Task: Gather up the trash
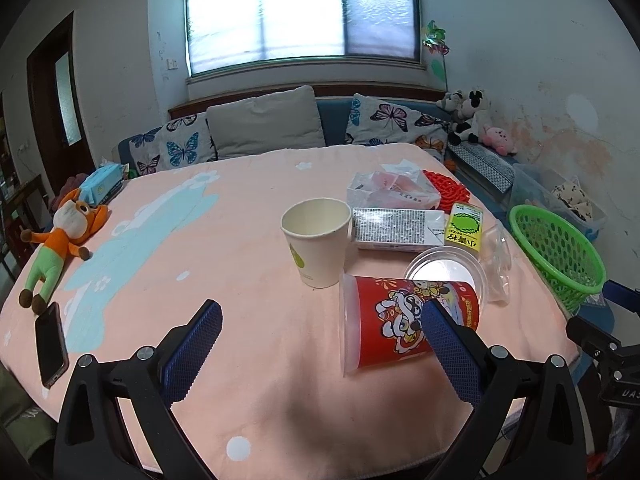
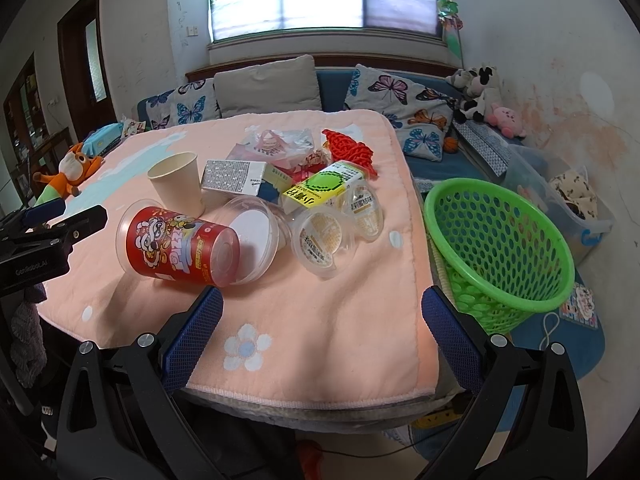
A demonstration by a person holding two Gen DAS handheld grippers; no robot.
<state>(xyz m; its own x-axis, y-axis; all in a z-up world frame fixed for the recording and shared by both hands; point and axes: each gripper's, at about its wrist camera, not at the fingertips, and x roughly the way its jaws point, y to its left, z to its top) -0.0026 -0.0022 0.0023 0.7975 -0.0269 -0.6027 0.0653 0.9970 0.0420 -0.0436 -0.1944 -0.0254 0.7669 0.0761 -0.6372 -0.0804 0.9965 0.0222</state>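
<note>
A peach blanket (image 2: 320,320) with pale blue and white flowers covers the desk. The tipped cup (image 2: 180,246) is red with cartoon print, the basket (image 2: 500,248) bright green, the carton (image 2: 324,190) yellow-green, the paper cup (image 1: 316,240) cream.

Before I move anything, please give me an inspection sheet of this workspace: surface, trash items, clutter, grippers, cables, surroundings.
Surface: pink blanket with flower prints covers the table.
Job's things: red cup on its side; paper cup upright; clear lid; grey carton; yellow-green carton; two jelly cups; plastic bags; green basket off the table's right edge, nothing seen inside.
Clutter: fox toy, phone, red mat.
Grippers: left gripper open; right gripper open; both hold nothing.
Cables: white cord on the floor.
Surroundings: sofa with cushions, window, plush toys.
</note>
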